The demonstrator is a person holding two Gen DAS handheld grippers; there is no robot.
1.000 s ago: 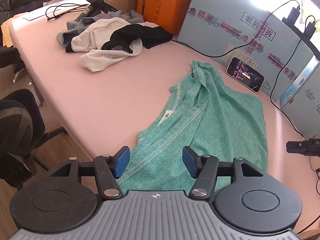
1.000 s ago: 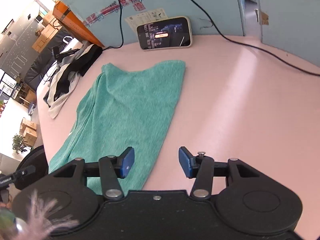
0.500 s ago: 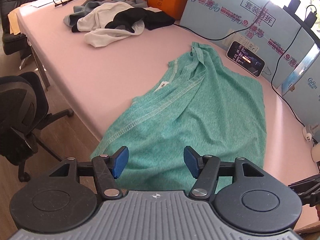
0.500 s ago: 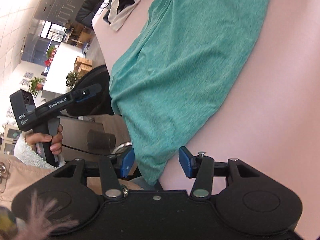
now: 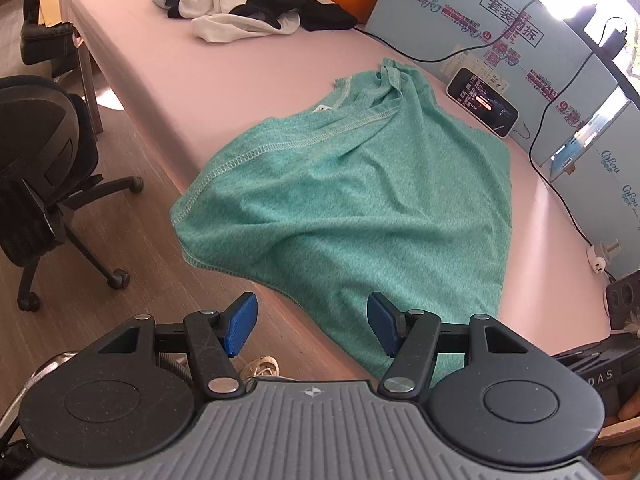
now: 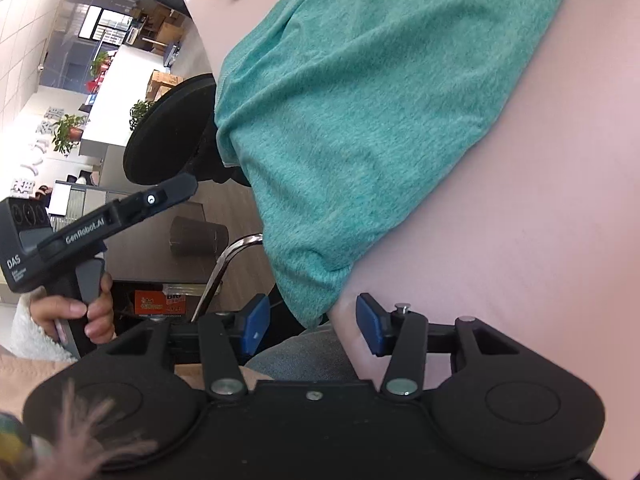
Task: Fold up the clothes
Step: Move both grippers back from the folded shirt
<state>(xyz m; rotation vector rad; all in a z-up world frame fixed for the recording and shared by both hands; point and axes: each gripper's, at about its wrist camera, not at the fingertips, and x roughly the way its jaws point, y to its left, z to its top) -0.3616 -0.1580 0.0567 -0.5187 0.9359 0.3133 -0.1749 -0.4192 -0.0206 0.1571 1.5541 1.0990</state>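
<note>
On the smooth pink table (image 5: 200,92) the green T-shirt (image 5: 360,200) lies spread, a soft melange knit with pale stitched seams, and its hem hangs over the near edge. I judge I am at the reaching step: next I must grasp the two hem corners. My left gripper (image 5: 312,326) and right gripper (image 6: 308,326) both stand about half open and hold nothing.

A pink worktop (image 5: 248,92) carries a green shirt (image 5: 360,200), its near hem hanging off the edge, a clothes pile (image 5: 256,12) at the far left and a phone (image 5: 482,102) far right.
</note>
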